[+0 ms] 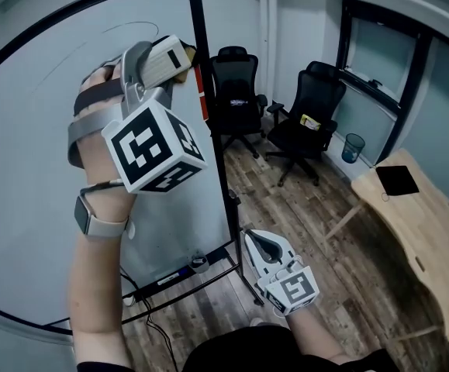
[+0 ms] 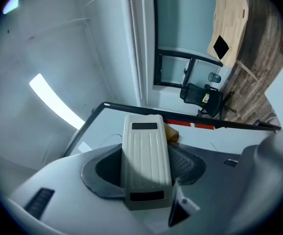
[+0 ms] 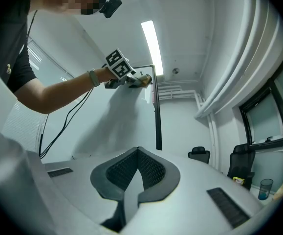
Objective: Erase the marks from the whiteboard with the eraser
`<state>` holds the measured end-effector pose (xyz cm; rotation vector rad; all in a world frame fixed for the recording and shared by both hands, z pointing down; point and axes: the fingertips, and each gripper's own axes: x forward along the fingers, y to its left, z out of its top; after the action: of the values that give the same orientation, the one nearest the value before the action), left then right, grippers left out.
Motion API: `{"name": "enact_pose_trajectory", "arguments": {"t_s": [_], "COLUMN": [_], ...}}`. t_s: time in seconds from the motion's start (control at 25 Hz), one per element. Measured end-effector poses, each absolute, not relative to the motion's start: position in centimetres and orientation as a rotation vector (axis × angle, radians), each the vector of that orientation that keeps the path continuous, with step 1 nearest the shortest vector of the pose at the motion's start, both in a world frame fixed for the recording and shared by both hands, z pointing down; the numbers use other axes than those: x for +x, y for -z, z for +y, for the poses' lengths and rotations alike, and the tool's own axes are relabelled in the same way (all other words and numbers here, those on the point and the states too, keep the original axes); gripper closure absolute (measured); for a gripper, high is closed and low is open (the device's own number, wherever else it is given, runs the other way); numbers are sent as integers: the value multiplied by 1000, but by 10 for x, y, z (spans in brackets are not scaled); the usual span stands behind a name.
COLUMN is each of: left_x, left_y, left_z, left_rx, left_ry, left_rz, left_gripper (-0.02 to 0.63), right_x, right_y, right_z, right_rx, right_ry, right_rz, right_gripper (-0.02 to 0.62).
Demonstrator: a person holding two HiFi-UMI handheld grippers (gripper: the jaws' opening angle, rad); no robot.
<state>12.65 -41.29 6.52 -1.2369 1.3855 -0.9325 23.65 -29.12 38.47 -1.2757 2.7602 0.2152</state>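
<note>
My left gripper (image 1: 148, 67) is raised high and shut on the cream ribbed eraser (image 1: 170, 56). The eraser is pressed to the whiteboard (image 1: 38, 130) near the top of its black right frame. A thin faint curved mark (image 1: 131, 26) runs just above and left of the eraser. In the left gripper view the eraser (image 2: 146, 155) fills the gap between the jaws, with the whiteboard (image 2: 107, 129) behind it. My right gripper (image 1: 264, 246) hangs low by the board's lower right corner, shut with nothing in it. In the right gripper view its jaws (image 3: 139, 168) meet, and the left gripper (image 3: 119, 65) shows far up the whiteboard (image 3: 107, 126).
The board's bottom tray (image 1: 189, 270) holds markers. Two black office chairs (image 1: 236, 91) (image 1: 309, 107) stand behind the board's right edge. A wooden desk (image 1: 426, 215) with a black tablet (image 1: 397, 180) is at the right, and a blue bin (image 1: 354, 147) stands by the wall. Cables trail on the floor.
</note>
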Motion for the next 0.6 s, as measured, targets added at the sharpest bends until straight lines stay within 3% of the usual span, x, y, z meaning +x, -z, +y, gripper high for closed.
{"name": "enact_pose_trajectory", "arguments": {"t_s": [0.4, 0.6], "left_x": [113, 101], "left_y": [-150, -147], "left_z": [-407, -399], "left_rx": [-1310, -1357], "left_ry": [1047, 951], "left_rz": [1348, 1381], "left_gripper": [342, 342], "right_x": [225, 206], "right_y": [-401, -403], "right_z": [-287, -281], "right_rx": [-1227, -1194], "right_ry": [-147, -126], "right_rz": [2795, 2823], "right_gripper": [569, 569]}}
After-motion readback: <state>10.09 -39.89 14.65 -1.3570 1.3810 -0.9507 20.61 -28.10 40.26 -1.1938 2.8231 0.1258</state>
